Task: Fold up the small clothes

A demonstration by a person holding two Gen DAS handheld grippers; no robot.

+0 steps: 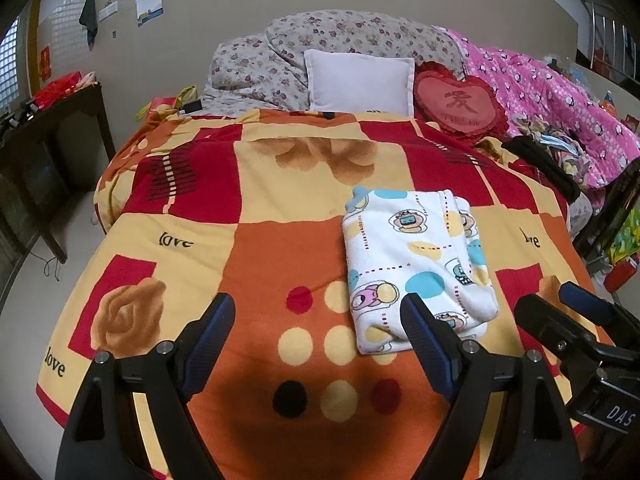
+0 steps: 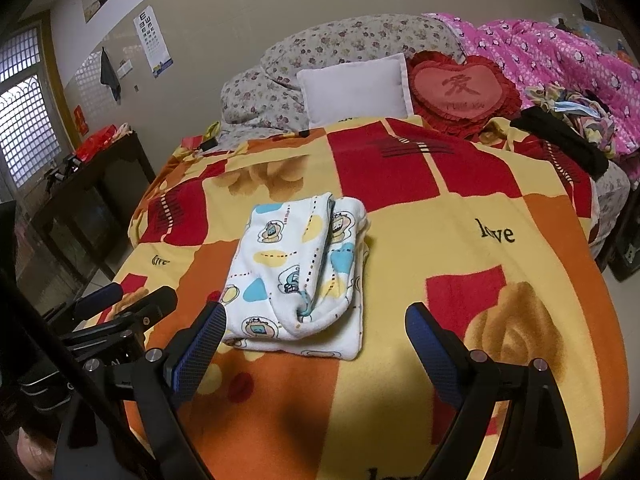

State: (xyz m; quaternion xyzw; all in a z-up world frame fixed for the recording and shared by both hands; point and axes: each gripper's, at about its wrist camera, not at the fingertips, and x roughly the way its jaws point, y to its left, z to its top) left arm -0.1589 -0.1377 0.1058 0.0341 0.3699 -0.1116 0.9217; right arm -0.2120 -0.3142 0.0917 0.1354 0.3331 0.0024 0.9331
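Observation:
A small white garment (image 1: 416, 264) with cartoon prints and blue and yellow dots lies folded in a neat rectangle on the bed; it also shows in the right wrist view (image 2: 304, 272). My left gripper (image 1: 320, 320) is open and empty, held above the blanket, its right finger just in front of the garment's near edge. My right gripper (image 2: 316, 332) is open and empty, hovering just before the garment's near edge. The right gripper also shows at the right edge of the left wrist view (image 1: 576, 320), and the left gripper at the left of the right wrist view (image 2: 120, 300).
A red, orange and yellow "love" blanket (image 1: 256, 256) covers the bed. A white pillow (image 1: 360, 80), a red heart cushion (image 1: 460, 104), a floral quilt (image 1: 288, 52) and a pink quilt with loose clothes (image 1: 560, 92) lie at the head. A dark wooden table (image 1: 52, 136) stands left of the bed.

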